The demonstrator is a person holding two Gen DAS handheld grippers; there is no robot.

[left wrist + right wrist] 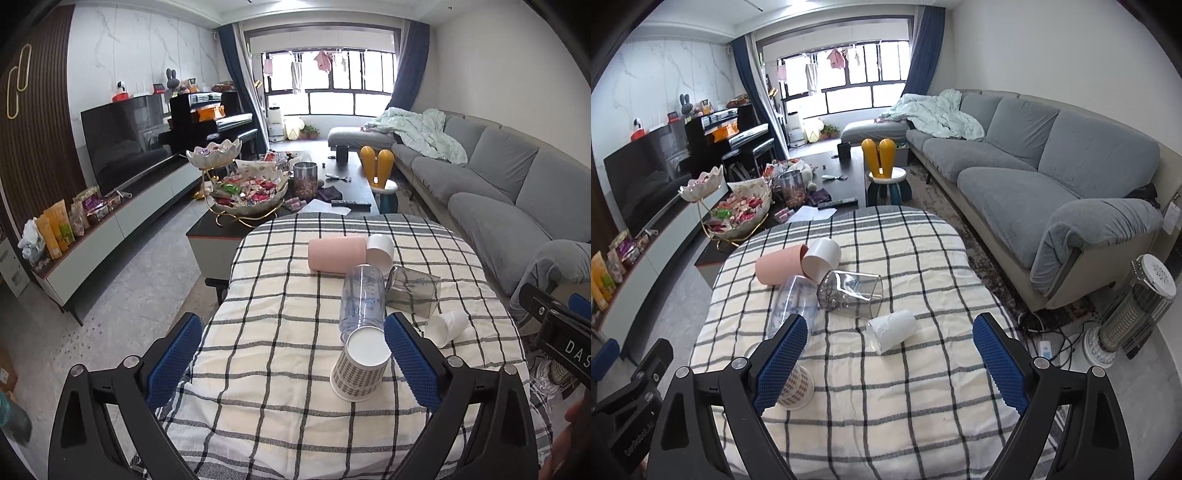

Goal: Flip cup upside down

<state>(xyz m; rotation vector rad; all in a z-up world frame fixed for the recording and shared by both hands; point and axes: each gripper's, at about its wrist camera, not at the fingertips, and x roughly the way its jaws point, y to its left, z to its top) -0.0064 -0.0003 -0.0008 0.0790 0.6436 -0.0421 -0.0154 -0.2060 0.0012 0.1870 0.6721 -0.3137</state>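
Observation:
Several cups are on the checked tablecloth (280, 295). A plaid paper cup (360, 363) stands upside down, just inside my left gripper's right finger; it also shows in the right wrist view (796, 386), behind the left finger there. A clear blue-printed cup (362, 297), a pink cup (336, 254), a white cup (380, 249), a smoky square glass (413, 291) and a white plastic cup (447, 326) lie on their sides. My left gripper (293, 358) is open and empty. My right gripper (890, 363) is open and empty, just short of the white plastic cup (892, 330).
A dark coffee table (347, 184) with snack bowls (247, 192) stands beyond the table. A grey sofa (1052, 177) runs along the right. A heater (1130, 310) and cables are on the floor at right. A TV cabinet (110, 221) lines the left wall.

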